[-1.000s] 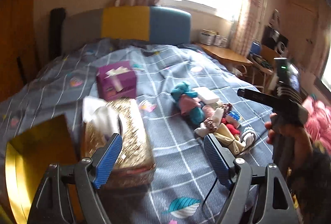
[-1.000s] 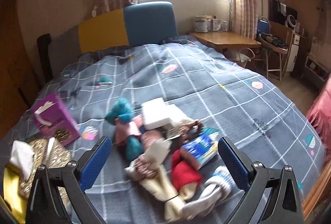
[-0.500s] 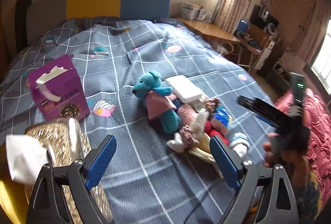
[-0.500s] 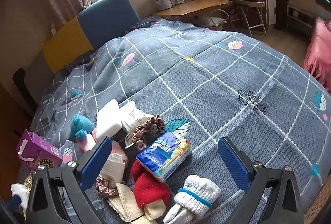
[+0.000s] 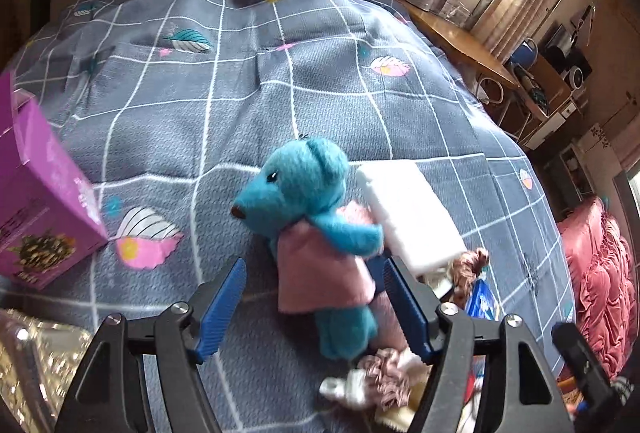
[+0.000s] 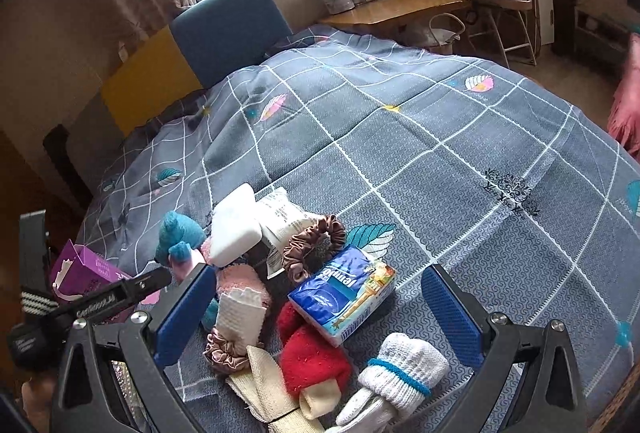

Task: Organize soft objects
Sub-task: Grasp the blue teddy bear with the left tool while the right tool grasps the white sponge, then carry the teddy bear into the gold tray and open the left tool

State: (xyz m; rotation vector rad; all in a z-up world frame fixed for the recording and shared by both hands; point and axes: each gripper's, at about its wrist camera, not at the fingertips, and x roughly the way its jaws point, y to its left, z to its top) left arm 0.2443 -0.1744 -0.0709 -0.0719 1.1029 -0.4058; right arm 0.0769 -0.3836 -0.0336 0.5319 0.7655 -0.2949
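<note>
Here the teal teddy bear in its pink dress lies on the grey checked quilt, its body between the left gripper, whose wide jaws are closing without pressing it. Only the right wrist view shows the tissue pack, red sock and white sock beneath the right gripper, spread wide and empty. Only the left view shows the bear's face.

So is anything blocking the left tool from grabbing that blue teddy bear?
Nothing visible. The left tool already straddles the teddy bear, jaws closing but pads not yet touching. A white block lies against the bear's far side.
</note>
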